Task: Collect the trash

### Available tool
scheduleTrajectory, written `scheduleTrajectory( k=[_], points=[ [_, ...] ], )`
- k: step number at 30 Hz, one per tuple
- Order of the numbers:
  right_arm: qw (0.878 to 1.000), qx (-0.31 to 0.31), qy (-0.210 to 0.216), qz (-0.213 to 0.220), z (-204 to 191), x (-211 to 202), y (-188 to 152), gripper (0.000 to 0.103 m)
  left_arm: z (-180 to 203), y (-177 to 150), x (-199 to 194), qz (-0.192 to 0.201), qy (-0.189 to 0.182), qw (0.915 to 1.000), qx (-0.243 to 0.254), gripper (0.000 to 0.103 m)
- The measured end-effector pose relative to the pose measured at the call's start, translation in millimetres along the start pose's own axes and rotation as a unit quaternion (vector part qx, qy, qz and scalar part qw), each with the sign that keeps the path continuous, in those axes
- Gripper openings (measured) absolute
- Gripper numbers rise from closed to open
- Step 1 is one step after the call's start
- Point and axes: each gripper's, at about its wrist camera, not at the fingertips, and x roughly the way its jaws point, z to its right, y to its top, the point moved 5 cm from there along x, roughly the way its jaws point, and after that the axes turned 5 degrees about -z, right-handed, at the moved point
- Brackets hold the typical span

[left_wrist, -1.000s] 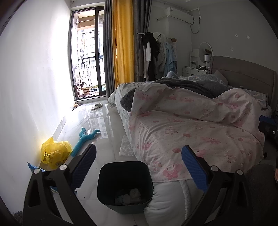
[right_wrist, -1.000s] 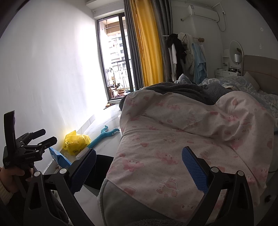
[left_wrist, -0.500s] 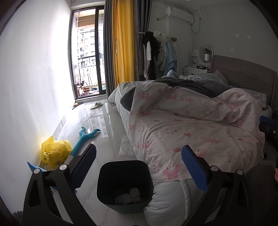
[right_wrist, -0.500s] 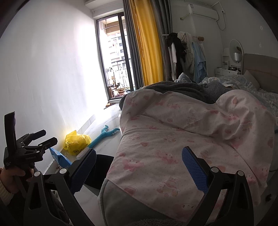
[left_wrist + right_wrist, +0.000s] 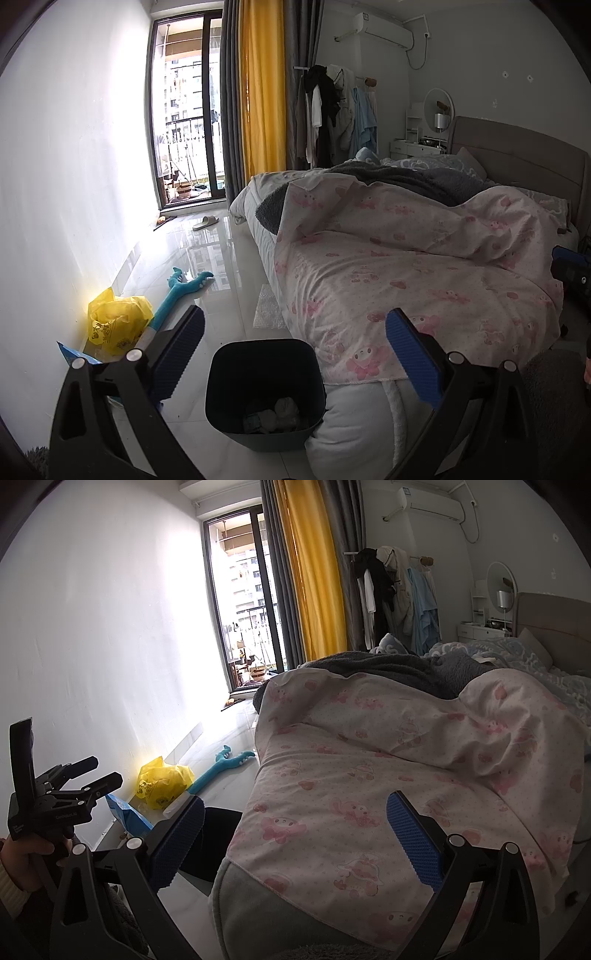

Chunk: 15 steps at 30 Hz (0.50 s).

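Observation:
A dark bin (image 5: pixel 266 391) stands on the floor at the foot of the bed, with crumpled paper (image 5: pixel 275 413) inside. My left gripper (image 5: pixel 295 358) is open and empty, above and just in front of the bin. My right gripper (image 5: pixel 295 838) is open and empty over the bed's corner; the bin's rim (image 5: pixel 218 834) shows behind its left finger. A yellow plastic bag (image 5: pixel 116 319) lies by the wall, also in the right wrist view (image 5: pixel 162 781). A blue packet (image 5: pixel 72 352) lies beside it. A bubble-wrap sheet (image 5: pixel 269 306) lies on the floor beside the bed.
The bed with a pink quilt (image 5: pixel 406 266) fills the right side. A teal toy (image 5: pixel 184 290) lies on the glossy floor. A slipper (image 5: pixel 205 222) sits near the balcony door. A white wall (image 5: pixel 66 184) runs along the left. The left hand-held gripper (image 5: pixel 55 805) shows in the right wrist view.
Both views have shifted only slightly. The grippers stay open and empty, and nothing on the floor has moved.

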Motion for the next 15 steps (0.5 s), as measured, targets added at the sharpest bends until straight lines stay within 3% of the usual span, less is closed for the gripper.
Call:
scheduleTrajectory(
  k=[15],
  points=[
    [1.000, 0.001, 0.000, -0.001, 0.3, -0.1, 0.6, 0.100, 0.2, -0.7, 1.0, -0.002, -0.003, 1.0000, -0.001, 0.100]
  ],
)
